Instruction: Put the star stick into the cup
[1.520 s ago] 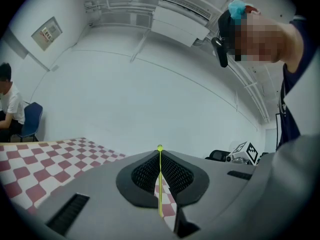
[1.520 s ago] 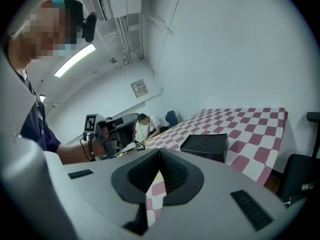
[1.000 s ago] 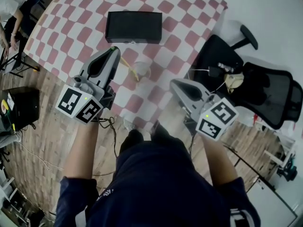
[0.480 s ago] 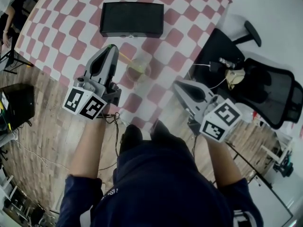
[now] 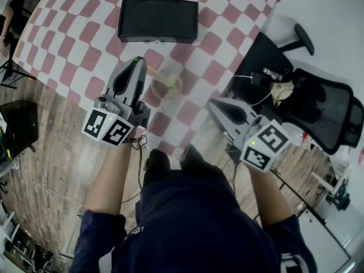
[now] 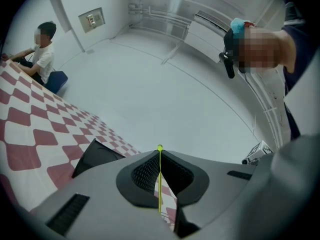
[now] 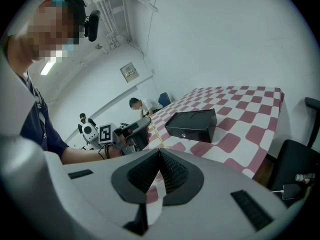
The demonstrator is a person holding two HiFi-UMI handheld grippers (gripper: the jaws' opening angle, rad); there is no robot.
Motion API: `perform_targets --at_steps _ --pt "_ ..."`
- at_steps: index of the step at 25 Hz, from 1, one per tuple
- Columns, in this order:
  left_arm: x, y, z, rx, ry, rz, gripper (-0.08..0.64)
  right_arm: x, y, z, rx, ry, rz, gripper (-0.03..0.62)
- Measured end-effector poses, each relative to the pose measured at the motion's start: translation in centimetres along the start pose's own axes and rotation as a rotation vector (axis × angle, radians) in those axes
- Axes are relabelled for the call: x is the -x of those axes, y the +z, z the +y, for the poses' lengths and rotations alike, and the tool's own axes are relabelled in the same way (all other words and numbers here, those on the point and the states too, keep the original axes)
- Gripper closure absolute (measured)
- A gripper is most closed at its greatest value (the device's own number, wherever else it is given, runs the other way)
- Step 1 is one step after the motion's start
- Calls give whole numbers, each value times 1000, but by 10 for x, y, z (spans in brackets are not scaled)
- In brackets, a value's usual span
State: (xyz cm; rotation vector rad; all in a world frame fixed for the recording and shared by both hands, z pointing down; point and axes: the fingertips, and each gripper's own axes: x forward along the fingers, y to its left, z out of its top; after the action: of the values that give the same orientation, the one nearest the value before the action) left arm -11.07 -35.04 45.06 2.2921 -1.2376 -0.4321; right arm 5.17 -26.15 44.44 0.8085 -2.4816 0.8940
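Observation:
In the head view a clear plastic cup (image 5: 166,85) stands on the red-and-white checked table (image 5: 85,33). My left gripper (image 5: 138,60) is just to its left, shut on the thin yellow-green star stick (image 5: 156,77). The stick slants from the jaws to the cup's mouth. Along the left gripper's jaws the stick (image 6: 160,184) shows as a fine line pinched between the pads (image 6: 150,174). My right gripper (image 5: 211,102) hovers off the table's near right edge, shut with nothing in it. From the right gripper (image 7: 159,151) I see the left gripper (image 7: 134,133) and the stick (image 7: 156,134).
A black box (image 5: 158,20) lies on the table beyond the cup. A black office chair (image 5: 307,104) with cables stands at the right, past the table edge. People sit at the table's far side (image 7: 136,104). Wooden floor lies at the left.
My left gripper has sunk towards the table with the stick, bringing the stick's free end down to the cup. The right gripper has dropped a little.

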Motion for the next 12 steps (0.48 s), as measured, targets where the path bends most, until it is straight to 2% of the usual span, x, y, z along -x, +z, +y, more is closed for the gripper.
perform_targets --at_steps 3,5,7,12 --pt "4 -7 0 -43 -1 44 525 -1 -1 1 0 1 3 577" --pt "6 -14 -2 -63 -12 81 472 -3 -2 3 0 3 4 577" --pt "9 -21 -3 -68 -17 108 438 -6 -2 7 0 7 3 577" --pt "20 -40 4 -62 -5 183 405 -10 -5 16 2 15 -1 577"
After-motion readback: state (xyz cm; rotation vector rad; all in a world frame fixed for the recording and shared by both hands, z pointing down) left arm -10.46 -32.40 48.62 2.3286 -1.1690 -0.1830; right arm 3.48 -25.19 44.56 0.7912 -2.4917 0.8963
